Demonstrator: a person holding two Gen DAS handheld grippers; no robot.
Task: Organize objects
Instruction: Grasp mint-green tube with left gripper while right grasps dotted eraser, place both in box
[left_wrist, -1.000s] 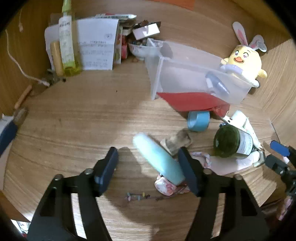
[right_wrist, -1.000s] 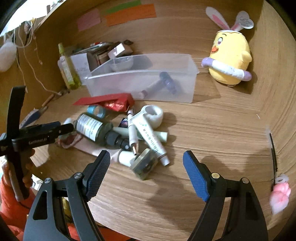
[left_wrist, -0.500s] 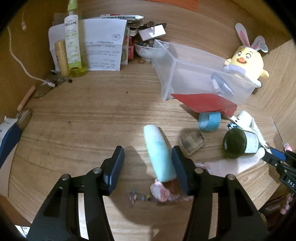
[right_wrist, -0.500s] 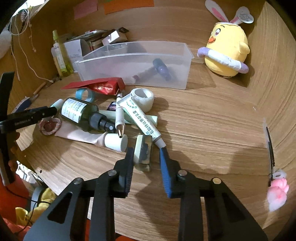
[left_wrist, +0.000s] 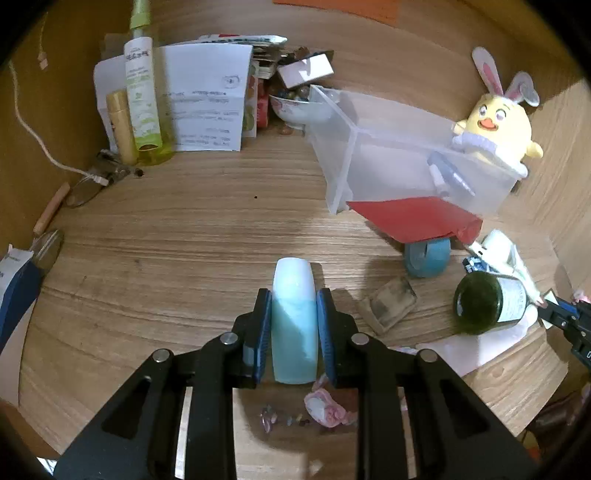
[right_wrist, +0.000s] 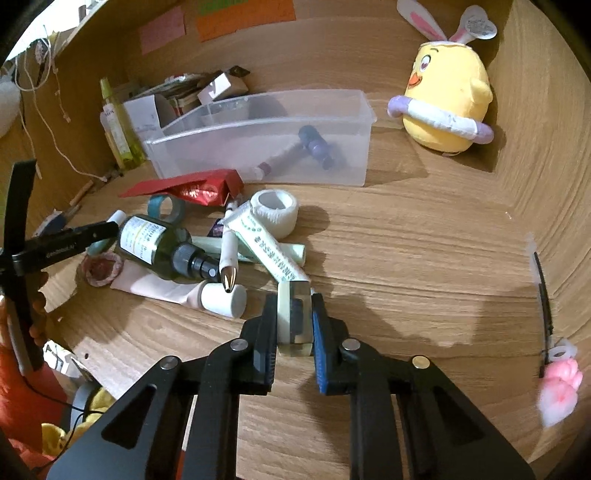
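Left gripper (left_wrist: 294, 325) clamps a pale blue tube (left_wrist: 294, 314), right gripper (right_wrist: 294, 321) clamps a small clear block (right_wrist: 294, 317), likely for the clear bin (right_wrist: 354, 155) ahead.

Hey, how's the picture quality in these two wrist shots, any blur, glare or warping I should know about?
Left wrist view: strong fisheye bending of the table, dark corners, the pale blue tube in the left gripper half in shadow. Right wrist view: same warping, the pink plush charm at the edge smeared, the right gripper and its clear block sharp, shadow falling to their right.
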